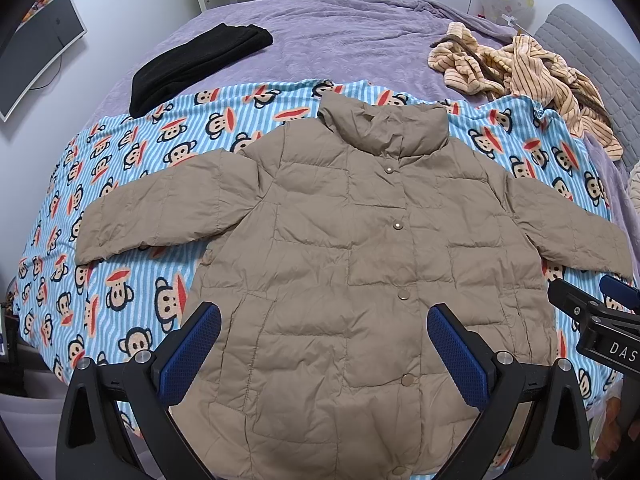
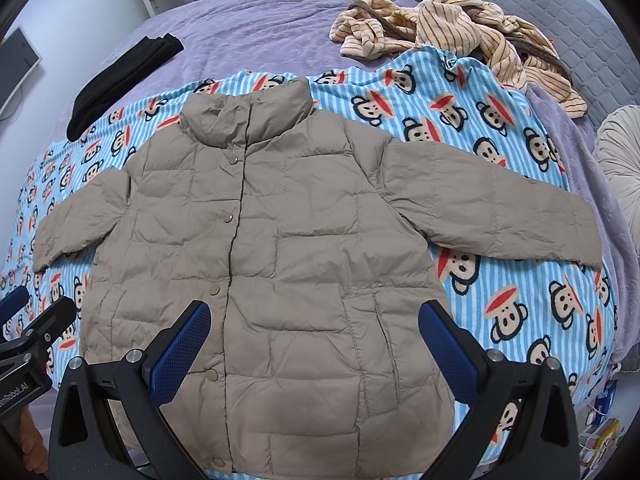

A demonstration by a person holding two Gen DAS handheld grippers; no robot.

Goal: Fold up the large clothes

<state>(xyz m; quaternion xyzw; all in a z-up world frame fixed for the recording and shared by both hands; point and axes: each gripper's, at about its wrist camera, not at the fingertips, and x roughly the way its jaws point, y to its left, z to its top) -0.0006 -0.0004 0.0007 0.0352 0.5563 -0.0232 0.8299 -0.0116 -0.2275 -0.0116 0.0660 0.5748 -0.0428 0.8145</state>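
1. A bed (image 1: pixel 360 28) with a purple cover carries everything.
2. A blue striped monkey blanket (image 1: pixel 132 288) is spread over its near part.
3. A folded black garment (image 1: pixel 192 66) lies at the far left, its near end on the blanket.
4. A crumpled striped orange garment (image 1: pixel 520 68) lies at the far right, partly on the blanket's corner.

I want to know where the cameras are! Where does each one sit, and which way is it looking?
Left wrist: on the left gripper, facing the tan jacket; the right gripper shows at its right edge.
Right wrist: on the right gripper, facing the same jacket; the left gripper peeks in.
Both share the jacket and monkey blanket.
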